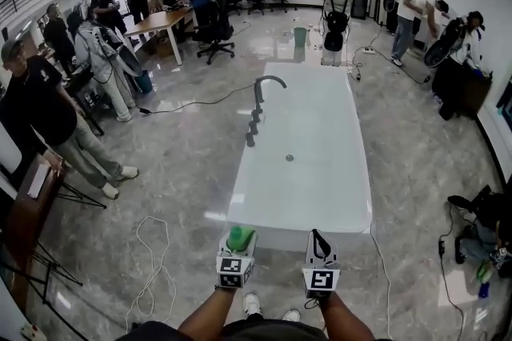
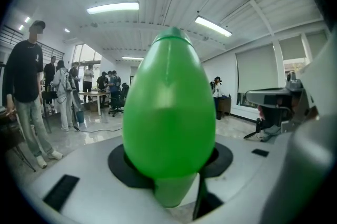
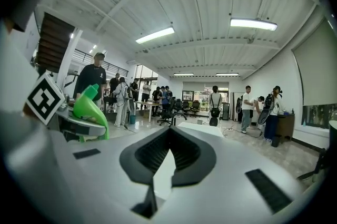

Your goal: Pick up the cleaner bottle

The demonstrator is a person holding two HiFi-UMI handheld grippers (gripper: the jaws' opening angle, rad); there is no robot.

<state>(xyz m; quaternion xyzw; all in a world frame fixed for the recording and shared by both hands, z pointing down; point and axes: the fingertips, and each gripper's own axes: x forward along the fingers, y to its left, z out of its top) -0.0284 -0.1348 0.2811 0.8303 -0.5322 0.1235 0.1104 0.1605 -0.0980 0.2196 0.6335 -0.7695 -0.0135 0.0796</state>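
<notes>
The cleaner bottle [image 1: 240,236] is bright green with a rounded, egg-shaped body. My left gripper [image 1: 238,245] is shut on it, lifted above the near end of the white bathtub [image 1: 352,207]. In the left gripper view the bottle [image 2: 168,107] fills the middle and stands upright between the jaws. My right gripper [image 1: 319,240] hovers beside it on the right, shut with nothing in it. In the right gripper view the black pads [image 3: 174,152] meet, and the green bottle [image 3: 90,108] shows at the left in the other gripper.
A dark faucet [image 1: 262,88] stands on the tub's left rim, with a drain [image 1: 290,158] in the basin. Several people stand around the hall; one is close on the left [image 1: 48,119]. A white cable [image 1: 152,263] loops on the floor at the left. A green bucket [image 1: 300,35] is beyond the tub.
</notes>
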